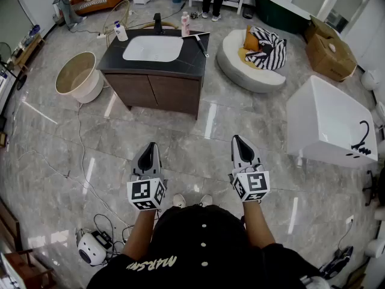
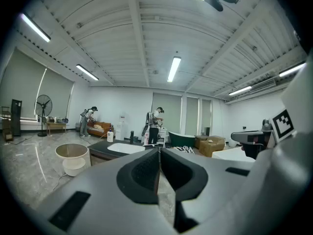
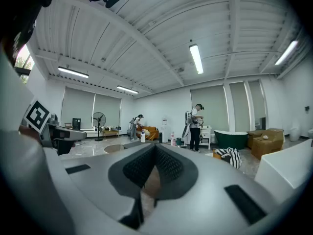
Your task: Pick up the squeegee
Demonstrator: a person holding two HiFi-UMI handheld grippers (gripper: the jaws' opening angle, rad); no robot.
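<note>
The squeegee (image 1: 200, 43), with a dark handle and a pale blade, lies on the right end of a dark vanity top (image 1: 114, 53) beside a white sink, far ahead of me across the floor. My left gripper (image 1: 150, 147) and right gripper (image 1: 236, 139) are held side by side over the grey tiled floor, well short of the vanity, and both point toward it. In the left gripper view the left gripper (image 2: 159, 153) has its pads pressed together with nothing between them. The right gripper (image 3: 154, 148) is likewise shut and empty in the right gripper view.
A white bottle (image 1: 121, 31), a black faucet (image 1: 157, 23) and a pink bottle (image 1: 185, 24) stand on the vanity. A round beige tub (image 1: 77, 75) sits left, a white cushion bed (image 1: 249, 65) and a white bathtub (image 1: 328, 122) right. Cables and a small white device (image 1: 91, 247) lie near my feet.
</note>
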